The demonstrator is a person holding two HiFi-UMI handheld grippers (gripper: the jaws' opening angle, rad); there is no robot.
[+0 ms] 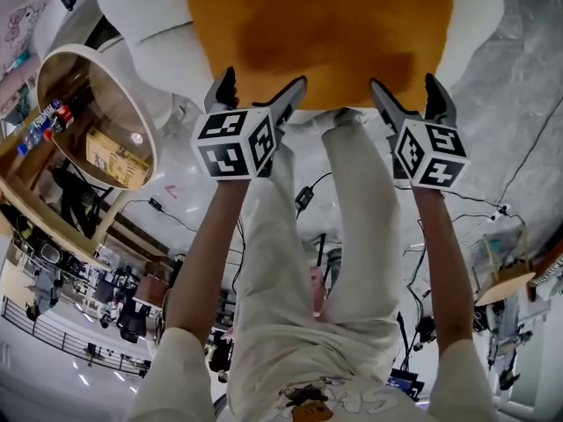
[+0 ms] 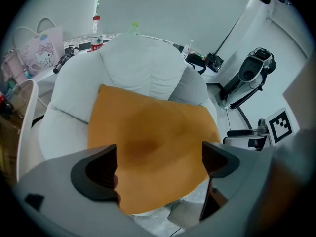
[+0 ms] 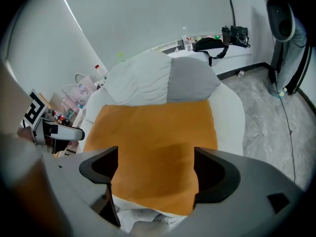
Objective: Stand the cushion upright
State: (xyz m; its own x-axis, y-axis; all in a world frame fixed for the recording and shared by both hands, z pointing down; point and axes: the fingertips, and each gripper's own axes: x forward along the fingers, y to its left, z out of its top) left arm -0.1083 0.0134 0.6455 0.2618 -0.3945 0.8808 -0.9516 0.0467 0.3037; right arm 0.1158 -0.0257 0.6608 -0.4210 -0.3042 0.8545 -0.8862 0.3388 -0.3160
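Note:
An orange square cushion [image 1: 321, 33] lies flat on the seat of a white armchair [image 1: 141, 16]. Both grippers hover over the cushion's near edge. My left gripper [image 1: 264, 82] is open above the near left part, and my right gripper [image 1: 403, 84] is open above the near right part. In the left gripper view the cushion [image 2: 148, 142] fills the space beyond the spread jaws of the left gripper [image 2: 160, 164], with no pad touching it. The right gripper view shows the same cushion [image 3: 155, 142] beyond the wide jaws of the right gripper [image 3: 155, 172].
The armchair's padded white backrest [image 2: 143, 68] rises behind the cushion, with a grey section [image 3: 190, 80] on one side. A round glass side table [image 1: 97, 117] holding bottles stands at the left. Cables lie on the floor [image 1: 493, 209]. A white device on a stand [image 2: 252, 73] is beside the chair.

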